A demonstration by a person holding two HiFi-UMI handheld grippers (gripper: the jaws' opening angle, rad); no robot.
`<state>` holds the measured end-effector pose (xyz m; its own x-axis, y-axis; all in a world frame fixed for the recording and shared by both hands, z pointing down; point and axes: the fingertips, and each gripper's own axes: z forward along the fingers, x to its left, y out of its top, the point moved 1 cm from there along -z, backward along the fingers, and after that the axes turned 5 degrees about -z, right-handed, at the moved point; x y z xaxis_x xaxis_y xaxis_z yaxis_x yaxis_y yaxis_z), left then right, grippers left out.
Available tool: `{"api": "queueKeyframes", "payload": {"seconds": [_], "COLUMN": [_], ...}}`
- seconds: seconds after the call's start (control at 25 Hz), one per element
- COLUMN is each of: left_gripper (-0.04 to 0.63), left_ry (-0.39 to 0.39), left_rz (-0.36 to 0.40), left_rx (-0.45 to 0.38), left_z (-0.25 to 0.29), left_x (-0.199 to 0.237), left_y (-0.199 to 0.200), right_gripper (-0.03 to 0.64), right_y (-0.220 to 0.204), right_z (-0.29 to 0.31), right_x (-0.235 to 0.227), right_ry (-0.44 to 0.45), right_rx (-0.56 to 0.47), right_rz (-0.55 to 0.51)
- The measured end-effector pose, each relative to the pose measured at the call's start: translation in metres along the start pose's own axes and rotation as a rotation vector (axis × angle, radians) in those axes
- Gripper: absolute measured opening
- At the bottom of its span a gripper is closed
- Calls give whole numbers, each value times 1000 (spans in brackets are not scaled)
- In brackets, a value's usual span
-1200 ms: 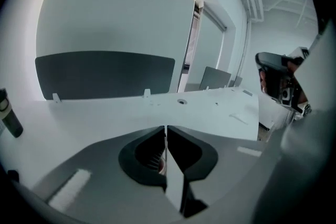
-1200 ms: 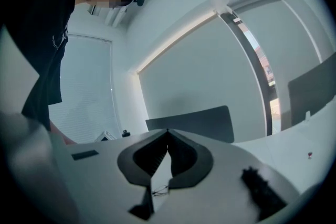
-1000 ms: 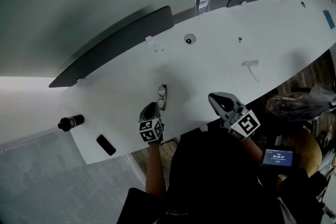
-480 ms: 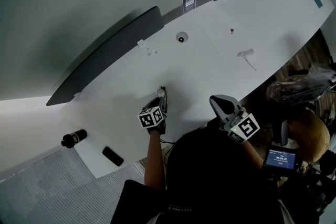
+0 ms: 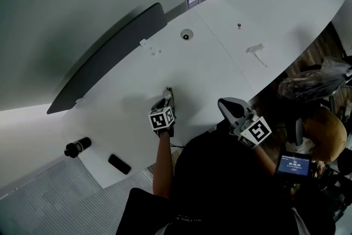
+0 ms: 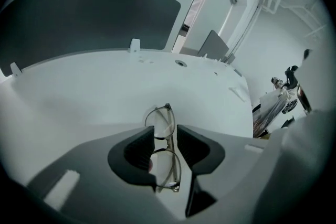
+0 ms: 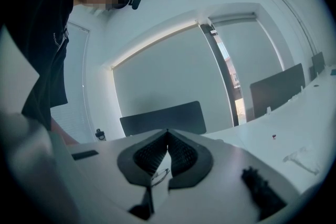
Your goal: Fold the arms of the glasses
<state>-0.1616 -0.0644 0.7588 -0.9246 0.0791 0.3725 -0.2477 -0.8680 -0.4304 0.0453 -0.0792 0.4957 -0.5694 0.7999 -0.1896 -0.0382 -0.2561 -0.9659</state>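
Left gripper view: glasses (image 6: 160, 118) lie on the counter (image 6: 94, 97) between your jaws.
Your left gripper (image 6: 165, 132) has just been opening and stands wide around them; your right gripper (image 7: 167, 136) is closed, empty.

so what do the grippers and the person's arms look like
Both are grey with black ribbed pads inside the jaws. The left gripper and the right gripper each carry a white cube with black square markers. The left's jaws have just been opening, glasses between them. The person wears a black top; the left forearm is bare.
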Motion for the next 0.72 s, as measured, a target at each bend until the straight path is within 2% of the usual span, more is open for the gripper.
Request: {"api": "queueKeyframes", "payload": {"seconds": [0.2,0.4,0.72], "left_gripper": [123,113,81], "left_ry": [16,3,1], "left_rz": [2,10,35], "left_rx": [-4,5,29], "left_z": [0,6,11], "left_x": [9,8,4], "left_y": [-9,-7,-4], "right_gripper": [6,6,6], "right_y": [6,0,-1], "right_z": [2,1,-2], "right_x": [17,17,16], "right_ry": [13,1,-4], "right_rx": [-33,-4,-15], "right_rz": [2,-1,0]}}
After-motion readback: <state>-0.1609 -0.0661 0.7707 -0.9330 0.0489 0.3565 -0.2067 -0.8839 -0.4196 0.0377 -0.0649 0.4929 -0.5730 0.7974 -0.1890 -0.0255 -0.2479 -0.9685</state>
